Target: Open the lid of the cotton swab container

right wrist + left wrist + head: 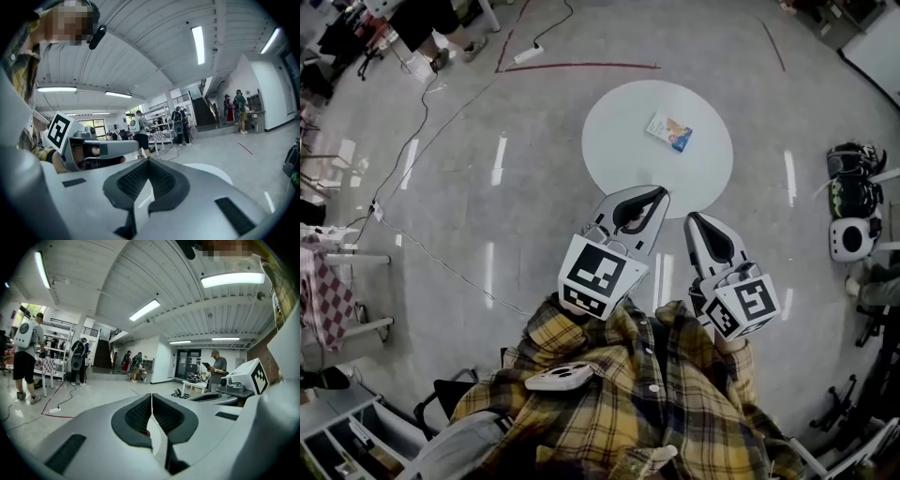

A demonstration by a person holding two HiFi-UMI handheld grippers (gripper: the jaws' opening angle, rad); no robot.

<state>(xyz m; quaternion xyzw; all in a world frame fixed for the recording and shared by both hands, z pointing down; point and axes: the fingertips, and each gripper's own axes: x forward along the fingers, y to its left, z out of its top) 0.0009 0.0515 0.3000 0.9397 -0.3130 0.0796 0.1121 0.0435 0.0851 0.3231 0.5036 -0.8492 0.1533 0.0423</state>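
Holds left gripper (660, 193) and right gripper (692, 218) at the near edge of the tabletop (619, 131), jaws shut, empty. Faces container (669, 131) just past centre, seemingly slanted, nearer left.

Left hand-held gripper (662, 193): held out ahead of the torso, tips angled slightly toward the right hand-held gripper (692, 218). Jaws closed flat, ribbed pads (137, 416) meeting along one line, nothing between them. Right hand-held gripper: just beside the left one, roughly level, tips forward, jaws also pressed together, empty. The two sets of tips are near each other but apart. Left marker cube (602, 275) and right marker cube (742, 305) sit at the rear ends, close to the chest. Left hand (93, 151): fingers wrapped round its handle. Yellow plaid sleeve (745, 370) behind the right hand-held gripper.
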